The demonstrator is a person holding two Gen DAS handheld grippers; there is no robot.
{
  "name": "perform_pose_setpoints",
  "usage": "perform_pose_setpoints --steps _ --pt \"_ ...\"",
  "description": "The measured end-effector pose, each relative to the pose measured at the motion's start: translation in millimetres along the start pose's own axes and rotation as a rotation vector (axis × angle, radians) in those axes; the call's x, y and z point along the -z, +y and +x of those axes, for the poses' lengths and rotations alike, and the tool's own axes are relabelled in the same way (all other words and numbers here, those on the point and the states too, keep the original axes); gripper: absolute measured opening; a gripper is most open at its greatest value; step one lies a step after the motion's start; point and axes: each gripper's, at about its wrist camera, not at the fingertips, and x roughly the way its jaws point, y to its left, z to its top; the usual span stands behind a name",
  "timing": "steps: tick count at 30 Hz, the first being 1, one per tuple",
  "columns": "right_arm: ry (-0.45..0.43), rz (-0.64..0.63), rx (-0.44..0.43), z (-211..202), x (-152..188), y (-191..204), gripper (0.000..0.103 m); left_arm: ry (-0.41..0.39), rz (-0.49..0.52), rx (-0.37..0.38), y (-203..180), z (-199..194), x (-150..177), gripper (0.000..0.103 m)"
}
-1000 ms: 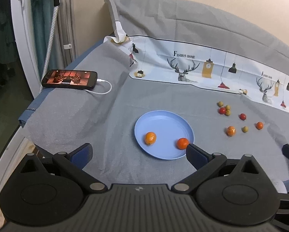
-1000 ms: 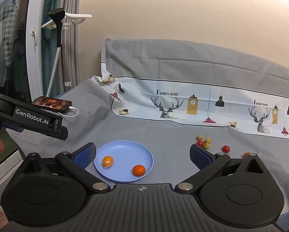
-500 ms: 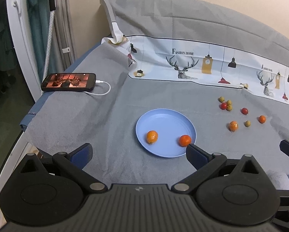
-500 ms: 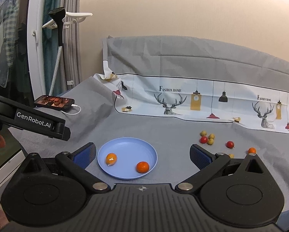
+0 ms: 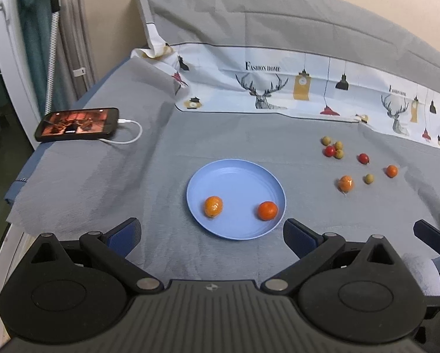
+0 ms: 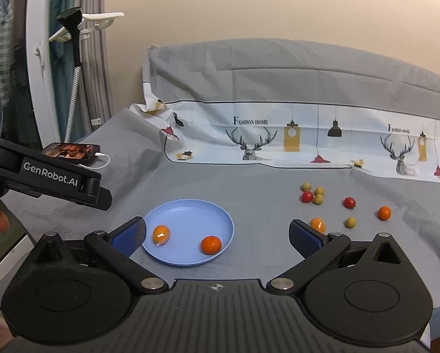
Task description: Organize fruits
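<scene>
The left gripper [image 5: 211, 235] drifts toward three o'clock, so the round blue plastic plate [image 5: 220, 173] slides toward nine o'clock in its view. The right gripper [image 6: 217, 236] swings the same way, bringing the small orange fruit at its three o'clock [image 6: 384, 212] fully into sight.
</scene>
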Motion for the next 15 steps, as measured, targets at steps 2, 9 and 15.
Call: perform_pose_setpoints --steps 2,9,15 --pt "0.008 0.016 0.005 4.6 2.0 -5.9 0.102 0.016 0.015 0.001 -6.9 8.2 -4.5 0.103" --pt "0.035 0.098 0.078 32.7 9.3 -45.3 0.102 0.100 0.064 0.045 -40.9 53.4 -36.2 0.103" --pt "0.044 0.217 0.248 90.4 11.4 -119.1 0.102 0.147 0.162 0.093 -96.1 119.3 -80.9 0.103"
